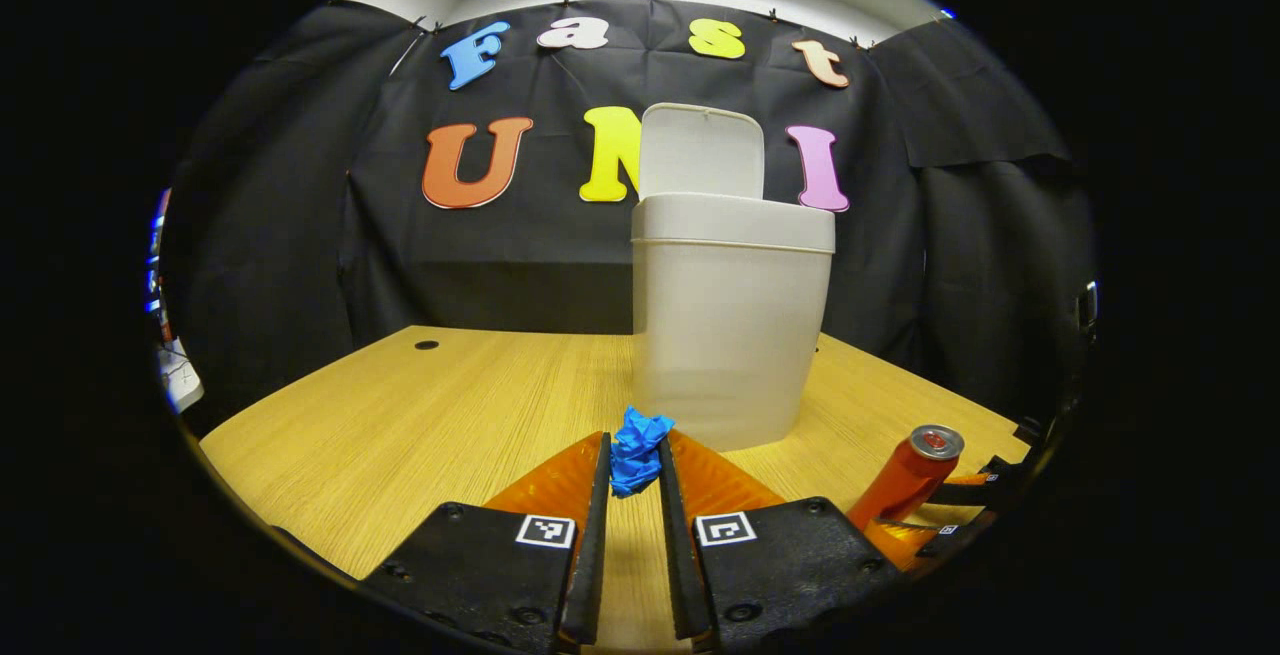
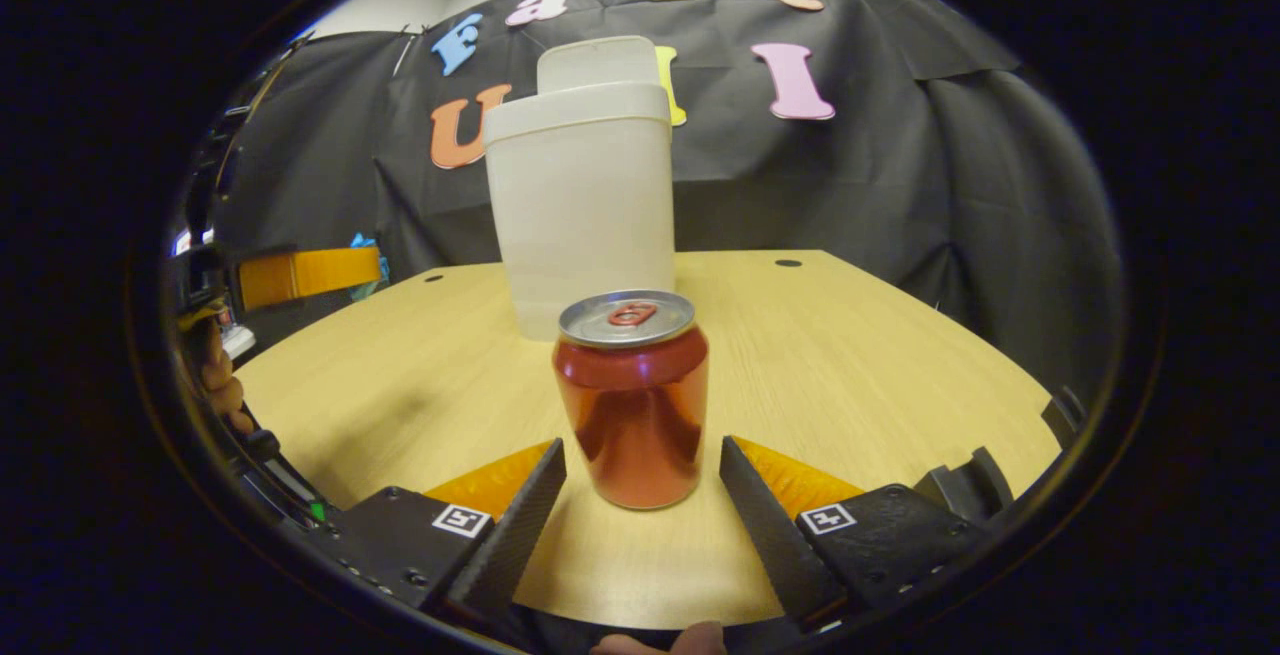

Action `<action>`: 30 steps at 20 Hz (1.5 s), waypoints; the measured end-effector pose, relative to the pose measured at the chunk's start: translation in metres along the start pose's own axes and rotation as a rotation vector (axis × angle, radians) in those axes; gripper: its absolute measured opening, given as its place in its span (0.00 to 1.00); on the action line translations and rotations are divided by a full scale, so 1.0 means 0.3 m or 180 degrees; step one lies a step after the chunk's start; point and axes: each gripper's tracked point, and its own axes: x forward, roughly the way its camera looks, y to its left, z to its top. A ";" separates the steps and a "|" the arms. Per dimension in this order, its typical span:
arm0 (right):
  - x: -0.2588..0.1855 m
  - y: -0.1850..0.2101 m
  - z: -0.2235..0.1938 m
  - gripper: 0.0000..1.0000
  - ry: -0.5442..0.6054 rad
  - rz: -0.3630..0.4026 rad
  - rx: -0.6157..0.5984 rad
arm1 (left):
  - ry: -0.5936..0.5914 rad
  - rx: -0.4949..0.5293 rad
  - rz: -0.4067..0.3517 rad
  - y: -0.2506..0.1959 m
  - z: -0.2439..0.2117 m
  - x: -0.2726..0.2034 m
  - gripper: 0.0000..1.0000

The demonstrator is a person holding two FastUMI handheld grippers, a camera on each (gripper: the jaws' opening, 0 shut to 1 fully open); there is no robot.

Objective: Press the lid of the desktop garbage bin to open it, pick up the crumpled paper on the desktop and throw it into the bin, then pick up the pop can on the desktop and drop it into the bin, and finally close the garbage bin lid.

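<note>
In the left gripper view, the garbage bin (image 1: pixel 733 325) stands right of centre on the wooden desktop (image 1: pixel 400 415), its lid (image 1: pixel 700 150) swung up and standing open above the rim. At lower centre the left gripper (image 1: pixel 636 470) has its two fingers clenched on the crumpled paper (image 1: pixel 638 460), a blue wad pinched between the tips. I judge it is just off the desktop, though the angle is poor for telling whether it is lifted or resting on the wood. At lower right the pop can (image 1: pixel 908 475) leans in the fisheye, with part of the other gripper beside it.

To do this step well, the paper should go up over the bin's front rim and be centred on the opening before the fingers part; the wad is light and springy, so a release too low or too near the rim could let it catch and fall outside.

In the right gripper view, the pop can (image 2: pixel 632 400) stands upright at centre on the desktop (image 2: pixel 880 365), near the bin (image 2: pixel 585 205), whose lid (image 2: pixel 598 63) is raised. The right gripper (image 2: pixel 640 480) is released, its fingers spread on either side of the can's base with gaps showing, not pressing it. At the left edge, the left gripper (image 2: pixel 320 273) shows with a scrap of blue at its tip.

The can and bin carry no readable brand; the square coded markers on the grippers hold no legible writing.
</note>
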 end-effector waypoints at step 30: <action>-0.047 -0.109 0.286 0.80 -0.0479 0.0175 0.0141 | -0.0650 -0.0109 -0.0560 -0.195 0.767 0.537 0.30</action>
